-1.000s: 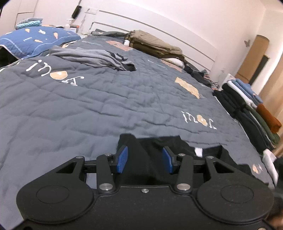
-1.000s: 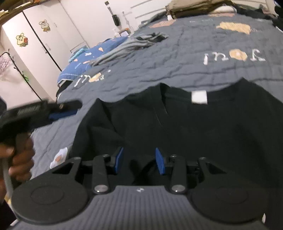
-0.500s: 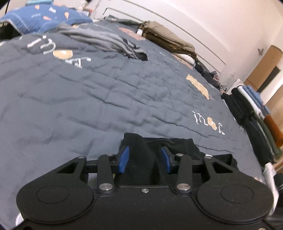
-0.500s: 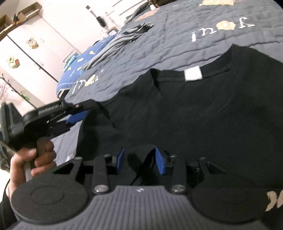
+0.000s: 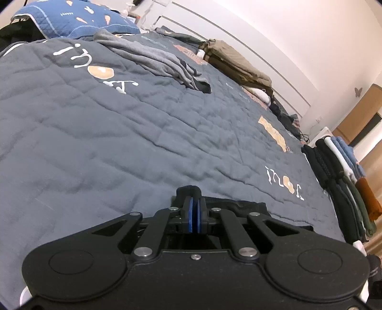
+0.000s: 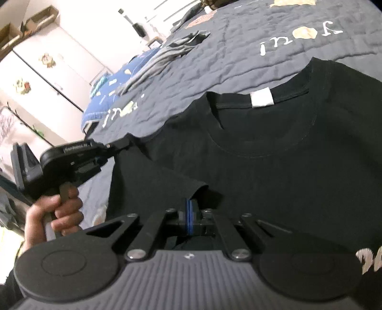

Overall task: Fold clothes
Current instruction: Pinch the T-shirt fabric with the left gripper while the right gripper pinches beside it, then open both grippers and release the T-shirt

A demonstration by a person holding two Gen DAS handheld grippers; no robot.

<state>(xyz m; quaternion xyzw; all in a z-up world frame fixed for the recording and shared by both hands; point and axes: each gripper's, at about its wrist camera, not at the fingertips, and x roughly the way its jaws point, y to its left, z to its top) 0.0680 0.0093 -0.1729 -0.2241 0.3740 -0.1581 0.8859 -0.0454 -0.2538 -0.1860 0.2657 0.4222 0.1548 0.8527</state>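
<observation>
White walls and a pale headboard (image 5: 238,51) close off the far side of a bed covered by a grey quilt (image 5: 119,133) with white lettering and tan patches. Most of the quilt lies bare and open, with wide room around its middle. On its near part a black T-shirt (image 6: 274,155) is spread flat, collar towards the far side, a white label (image 6: 262,99) at the neck; its lower part is hidden under the tool bodies, and its right side runs out of the right wrist view. Along the right edge of the bed stands a row of folded clothes (image 5: 341,171), partly cut off by the lens. A tan pile (image 5: 236,64) sits by the headboard, a crumpled grey garment (image 5: 162,64) lies further left, and a blue pillow (image 5: 71,19) sits at the far left corner. White cupboards (image 6: 47,71) appear blurred beyond the bed.

The left claw (image 5: 195,209) is pressed together, pinching a fold of the black shirt at its left edge; a hand (image 6: 55,212) grips its handle. The right claw (image 6: 189,212) is also pressed together, pinching the shirt's sleeve edge.
</observation>
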